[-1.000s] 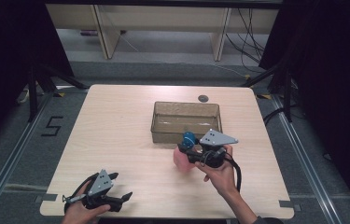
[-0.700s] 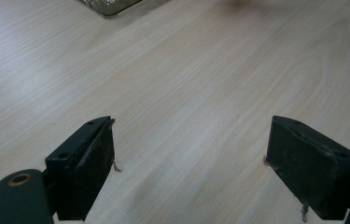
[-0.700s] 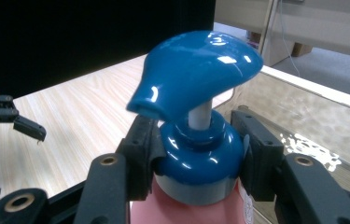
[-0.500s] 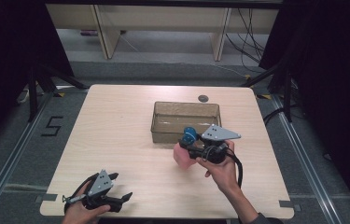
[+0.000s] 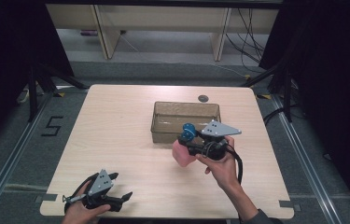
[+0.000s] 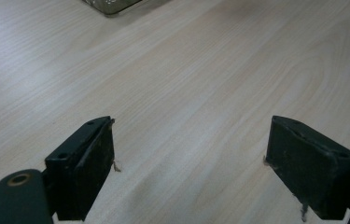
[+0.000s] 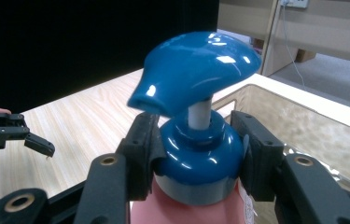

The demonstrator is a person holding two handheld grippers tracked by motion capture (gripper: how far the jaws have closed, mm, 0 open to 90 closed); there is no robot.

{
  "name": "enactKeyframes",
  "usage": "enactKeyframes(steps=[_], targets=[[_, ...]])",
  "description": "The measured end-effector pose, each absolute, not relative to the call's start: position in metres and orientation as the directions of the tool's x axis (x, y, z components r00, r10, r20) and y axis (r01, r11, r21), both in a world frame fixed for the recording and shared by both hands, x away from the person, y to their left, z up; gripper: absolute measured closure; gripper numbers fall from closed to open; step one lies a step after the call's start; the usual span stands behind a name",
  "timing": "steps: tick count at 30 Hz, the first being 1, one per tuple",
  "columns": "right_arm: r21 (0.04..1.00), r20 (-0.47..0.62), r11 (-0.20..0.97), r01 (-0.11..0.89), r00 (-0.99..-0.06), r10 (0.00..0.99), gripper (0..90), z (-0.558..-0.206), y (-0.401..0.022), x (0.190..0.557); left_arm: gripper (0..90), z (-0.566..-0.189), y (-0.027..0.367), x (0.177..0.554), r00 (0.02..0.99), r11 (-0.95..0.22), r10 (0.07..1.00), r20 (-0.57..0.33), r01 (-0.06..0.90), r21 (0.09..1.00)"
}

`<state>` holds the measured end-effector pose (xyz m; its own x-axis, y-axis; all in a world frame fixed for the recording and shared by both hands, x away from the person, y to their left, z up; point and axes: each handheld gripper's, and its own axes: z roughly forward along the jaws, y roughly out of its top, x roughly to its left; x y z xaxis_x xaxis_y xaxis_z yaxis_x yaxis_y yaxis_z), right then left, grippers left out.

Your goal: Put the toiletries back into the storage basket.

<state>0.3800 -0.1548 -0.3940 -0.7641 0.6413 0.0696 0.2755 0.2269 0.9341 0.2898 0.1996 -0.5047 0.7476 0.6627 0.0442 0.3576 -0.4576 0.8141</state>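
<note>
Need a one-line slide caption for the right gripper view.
Right gripper shut on the blue collar of a pink pump bottle, held beside a clear plastic bin on the wooden table.

Pale wooden table (image 5: 116,140) on grey floor (image 5: 163,72), black curtains (image 5: 4,56), shelving (image 5: 163,18) behind.

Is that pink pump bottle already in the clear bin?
Not yet. The right gripper holds the pink pump bottle by its blue collar, outside the clear bin.

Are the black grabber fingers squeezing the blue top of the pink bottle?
Touching. In the right gripper view, the right gripper has both black pads pressed against the blue collar of the pink bottle, one on each side, no gap.
</note>
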Motion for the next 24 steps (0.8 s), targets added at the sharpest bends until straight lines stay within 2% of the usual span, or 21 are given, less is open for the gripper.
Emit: enactKeyframes(steps=[5,8,11,17,19,24], targets=[[0.944,0.054,0.221,0.245,-0.776,0.629,53.7,-0.387,-0.154,0.385,14.9,-0.505,0.199,0.29,0.747,-0.432,0.664,0.02,0.362,0.826],[0.94,0.075,0.209,0.268,-0.764,0.641,53.7,-0.381,-0.154,0.385,15.0,-0.503,0.202,0.29,0.746,-0.469,0.664,0.055,0.358,0.807],[0.943,0.062,0.215,0.254,-0.768,0.637,53.7,-0.377,-0.155,0.387,14.9,-0.504,0.199,0.289,0.748,-0.442,0.663,0.027,0.362,0.821],[0.943,0.069,0.209,0.26,-0.766,0.64,53.7,-0.372,-0.158,0.39,14.9,-0.504,0.199,0.29,0.748,-0.439,0.663,0.024,0.363,0.822],[0.944,0.061,0.21,0.254,-0.761,0.646,53.7,-0.371,-0.16,0.393,14.9,-0.503,0.201,0.291,0.75,-0.463,0.66,0.048,0.356,0.812],[0.943,0.071,0.204,0.264,-0.756,0.651,53.7,-0.367,-0.162,0.397,14.9,-0.505,0.199,0.289,0.746,-0.44,0.666,0.029,0.361,0.822]])
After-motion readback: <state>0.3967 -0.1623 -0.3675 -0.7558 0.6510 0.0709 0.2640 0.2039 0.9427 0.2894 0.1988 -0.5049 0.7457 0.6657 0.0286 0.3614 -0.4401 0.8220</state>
